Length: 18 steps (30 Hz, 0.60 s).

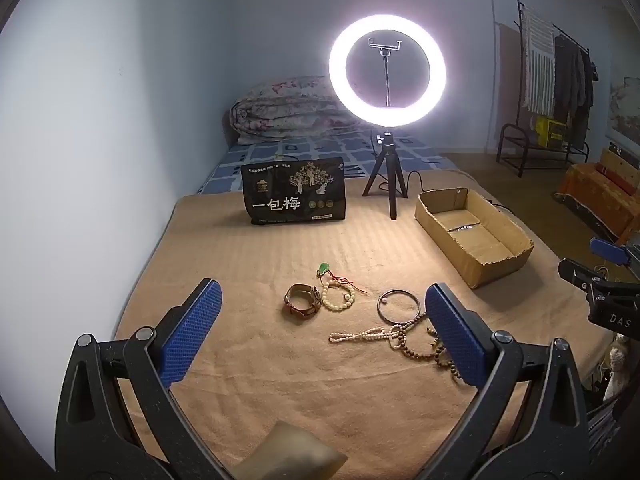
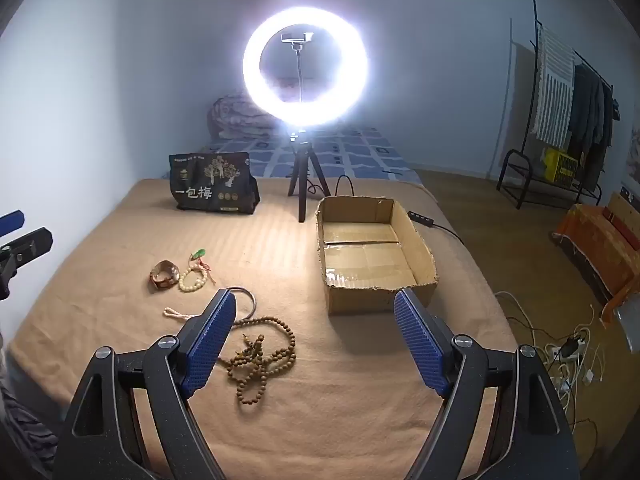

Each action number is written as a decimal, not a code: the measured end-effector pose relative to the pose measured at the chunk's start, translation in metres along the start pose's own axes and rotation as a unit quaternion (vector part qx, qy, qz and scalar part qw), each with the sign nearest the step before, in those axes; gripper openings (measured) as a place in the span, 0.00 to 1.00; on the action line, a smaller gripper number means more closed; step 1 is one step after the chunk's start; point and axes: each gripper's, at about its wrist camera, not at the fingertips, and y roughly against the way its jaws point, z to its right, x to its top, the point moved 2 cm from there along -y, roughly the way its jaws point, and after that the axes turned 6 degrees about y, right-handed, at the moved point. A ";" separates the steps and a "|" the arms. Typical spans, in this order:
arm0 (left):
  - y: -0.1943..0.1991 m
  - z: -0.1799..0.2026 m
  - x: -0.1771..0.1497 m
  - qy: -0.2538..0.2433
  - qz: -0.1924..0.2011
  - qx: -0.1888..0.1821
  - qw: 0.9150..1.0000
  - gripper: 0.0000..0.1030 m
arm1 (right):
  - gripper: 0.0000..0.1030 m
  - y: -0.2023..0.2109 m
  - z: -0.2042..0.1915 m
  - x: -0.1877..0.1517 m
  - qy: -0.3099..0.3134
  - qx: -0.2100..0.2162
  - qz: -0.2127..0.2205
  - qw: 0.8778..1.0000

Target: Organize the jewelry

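Note:
Several pieces of jewelry lie on a tan blanket (image 1: 260,380): a brown bangle (image 1: 302,301), a cream bead bracelet (image 1: 338,295) with a green pendant (image 1: 323,267), a dark metal ring bangle (image 1: 398,306), a pale bead strand (image 1: 362,336) and a brown bead necklace (image 2: 262,358). An open cardboard box (image 2: 374,252) stands to the right. My left gripper (image 1: 320,336) is open above the blanket, short of the jewelry. My right gripper (image 2: 314,338) is open above the brown necklace, in front of the box. Both are empty.
A lit ring light on a tripod (image 1: 387,72) stands behind the jewelry. A black snack bag (image 1: 294,191) stands at the back left. A folded quilt (image 1: 288,110) lies on the bed behind. Cables and a power strip (image 2: 568,352) lie on the floor at right.

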 end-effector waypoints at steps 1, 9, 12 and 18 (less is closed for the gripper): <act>0.000 0.000 0.000 -0.001 0.000 0.000 1.000 1.00 | 0.79 0.000 0.000 0.000 0.000 0.001 0.000 1.000; -0.001 0.001 0.000 0.000 -0.001 0.001 1.000 1.00 | 0.79 0.000 0.000 0.000 0.002 0.002 0.004 1.000; -0.003 0.003 -0.001 0.000 -0.002 0.001 1.000 1.00 | 0.79 0.002 0.002 0.000 0.001 0.000 0.005 1.000; -0.003 0.001 0.000 0.001 0.000 0.001 1.000 1.00 | 0.79 0.000 0.000 -0.001 -0.003 -0.003 0.005 1.000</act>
